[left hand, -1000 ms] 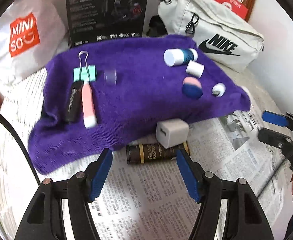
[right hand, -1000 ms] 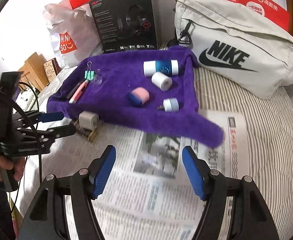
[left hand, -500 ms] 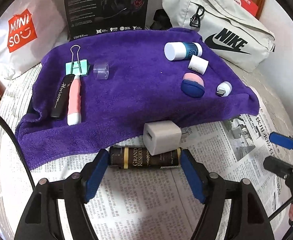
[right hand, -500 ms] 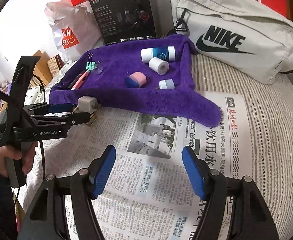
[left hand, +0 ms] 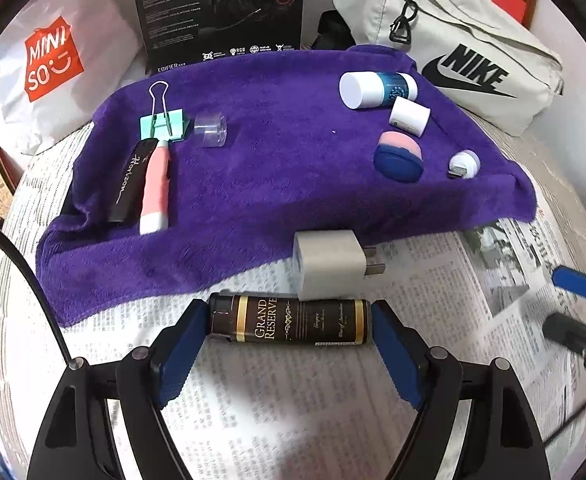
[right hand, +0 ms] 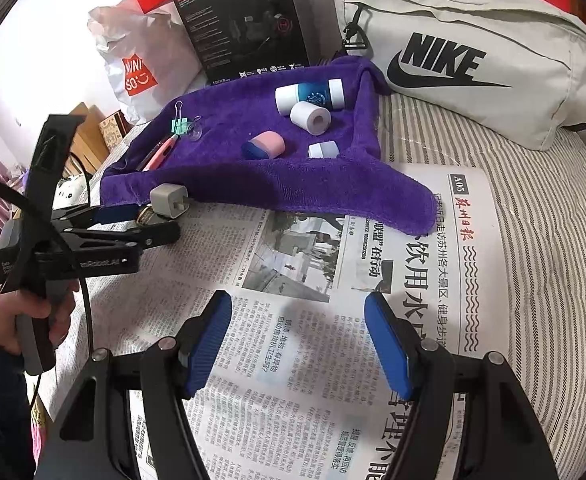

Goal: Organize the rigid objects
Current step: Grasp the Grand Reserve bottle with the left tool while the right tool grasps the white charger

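A brown "Grand Reserve" lighter lies crosswise on the newspaper, between the open fingers of my left gripper, with its ends at the blue pads. A white charger plug sits just beyond it at the edge of the purple towel. The left gripper shows in the right wrist view around the lighter. My right gripper is open and empty over the newspaper.
On the towel lie a green binder clip, a clear cap, a black stick, a pink pen, a blue-white bottle, a white cap, a pink-blue eraser and a small USB plug. A Nike bag and a black box stand behind.
My left gripper has moved forward and down until the lighter lies between its fingers. The right gripper drifted slightly and stays open.
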Motion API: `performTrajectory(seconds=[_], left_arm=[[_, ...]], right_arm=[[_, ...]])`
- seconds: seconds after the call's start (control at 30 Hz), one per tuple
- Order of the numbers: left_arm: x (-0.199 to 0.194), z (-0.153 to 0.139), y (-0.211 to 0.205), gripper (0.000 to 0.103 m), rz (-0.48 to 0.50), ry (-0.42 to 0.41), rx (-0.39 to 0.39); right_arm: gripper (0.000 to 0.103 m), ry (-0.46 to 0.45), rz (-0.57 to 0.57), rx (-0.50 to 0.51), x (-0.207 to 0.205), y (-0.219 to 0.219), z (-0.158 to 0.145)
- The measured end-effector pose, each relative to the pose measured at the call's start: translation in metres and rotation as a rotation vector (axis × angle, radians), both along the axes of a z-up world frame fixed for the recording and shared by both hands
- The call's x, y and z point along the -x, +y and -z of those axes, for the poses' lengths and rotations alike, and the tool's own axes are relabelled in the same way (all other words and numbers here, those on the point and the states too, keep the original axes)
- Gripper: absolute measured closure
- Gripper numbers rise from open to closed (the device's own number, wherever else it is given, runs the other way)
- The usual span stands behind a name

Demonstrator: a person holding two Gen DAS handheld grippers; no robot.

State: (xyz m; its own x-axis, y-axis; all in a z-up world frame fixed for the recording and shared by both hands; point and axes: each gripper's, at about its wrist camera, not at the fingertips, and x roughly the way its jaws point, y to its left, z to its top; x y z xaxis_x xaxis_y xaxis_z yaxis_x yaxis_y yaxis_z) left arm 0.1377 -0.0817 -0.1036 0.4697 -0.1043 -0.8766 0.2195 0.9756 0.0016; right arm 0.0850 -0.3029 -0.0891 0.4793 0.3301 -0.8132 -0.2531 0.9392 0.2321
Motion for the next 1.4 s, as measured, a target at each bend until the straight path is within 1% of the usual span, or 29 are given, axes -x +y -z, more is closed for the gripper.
performTrajectory(seconds=[0.1,0.23,0.3,0.5,0.7,0.83,0.97,1.07,1.13,1.23,1.3,1.4], left_arm=[[0.009,-0.002,0.008,0.022,0.012,-0.010,-0.009],[0.022,-0.003,0.028,0.022,0.012,-0.016,0.027],[0.026,0.000,0.034,0.022,0.014,-0.028,0.008],[0.026,0.005,0.035,0.021,0.019,-0.058,-0.003],[0.028,0.007,0.036,0.022,0.032,-0.070,0.001],[0.032,0.007,0.051,0.022,0.019,-0.066,-0.007],[0.035,0.005,0.072,0.022,-0.010,-0.060,-0.029],[0.036,0.004,0.087,0.022,-0.030,-0.061,-0.036],[0.036,0.004,0.096,0.022,-0.041,-0.058,-0.036],[0.036,0.004,0.106,0.022,-0.056,-0.053,-0.009],[0.036,0.006,0.110,0.022,-0.059,-0.048,0.002],[0.037,0.007,0.111,0.022,-0.053,-0.046,0.000]], right_arm=[[0.035,0.002,0.000,0.002,0.000,0.003,0.000],[0.035,-0.009,-0.012,0.014,0.004,0.011,-0.002],[0.035,-0.011,-0.017,0.018,0.005,0.015,-0.002],[0.035,0.007,-0.034,0.026,0.004,0.027,0.004],[0.035,0.010,-0.042,0.033,0.000,0.035,0.004],[0.035,0.005,-0.064,0.042,-0.006,0.049,0.004],[0.035,-0.013,-0.112,0.012,-0.016,0.071,0.001],[0.035,-0.026,-0.181,-0.013,-0.027,0.092,0.002],[0.035,-0.029,-0.206,-0.001,-0.035,0.103,0.003],[0.035,-0.072,-0.234,0.018,-0.043,0.117,0.002],[0.035,-0.083,-0.257,0.023,-0.046,0.126,0.003],[0.036,-0.098,-0.285,0.061,-0.049,0.137,0.008]])
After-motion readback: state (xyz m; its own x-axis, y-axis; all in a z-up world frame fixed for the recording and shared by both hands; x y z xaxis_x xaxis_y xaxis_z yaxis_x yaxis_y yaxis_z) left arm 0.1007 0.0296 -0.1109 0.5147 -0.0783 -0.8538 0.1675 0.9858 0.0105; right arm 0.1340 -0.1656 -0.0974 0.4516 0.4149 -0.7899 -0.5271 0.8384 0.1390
